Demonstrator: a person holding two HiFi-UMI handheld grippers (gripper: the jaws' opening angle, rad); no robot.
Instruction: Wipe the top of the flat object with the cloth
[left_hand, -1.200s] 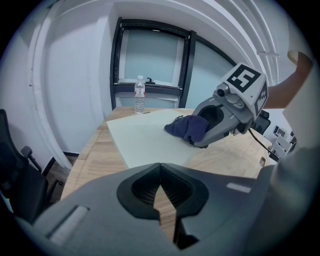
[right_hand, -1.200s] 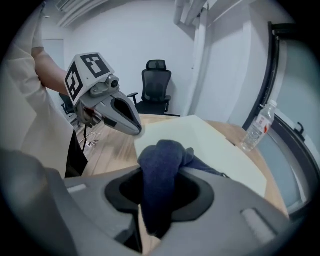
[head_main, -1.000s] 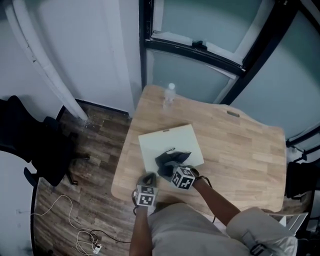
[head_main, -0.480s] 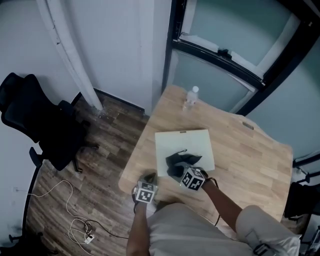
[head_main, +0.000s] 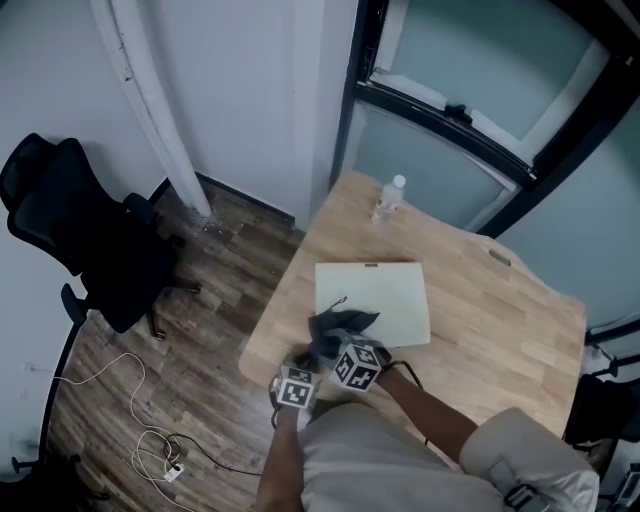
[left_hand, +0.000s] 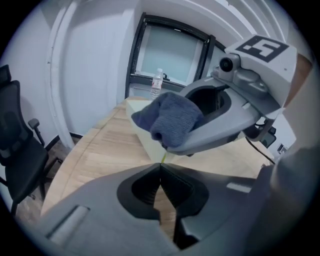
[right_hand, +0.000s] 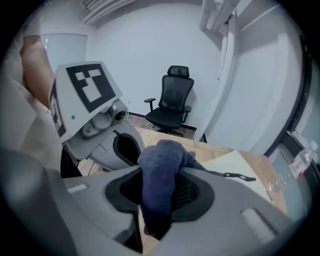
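A pale green flat board lies on the wooden table. A dark blue cloth sits at the board's near left corner, and my right gripper is shut on it. In the right gripper view the cloth is bunched between the jaws, with the board beyond. My left gripper is shut and holds nothing, just left of the right one near the table's front edge. In the left gripper view its jaws meet, and the cloth hangs in front over the board.
A clear water bottle stands near the table's far edge, beyond the board. A black office chair stands on the wood floor at the left, with cables lying nearer. A dark window frame runs behind the table.
My right gripper has dragged the cloth leftward and nearer, from the board's near middle to its near left corner, closing in on the left gripper. The left gripper has stayed put.
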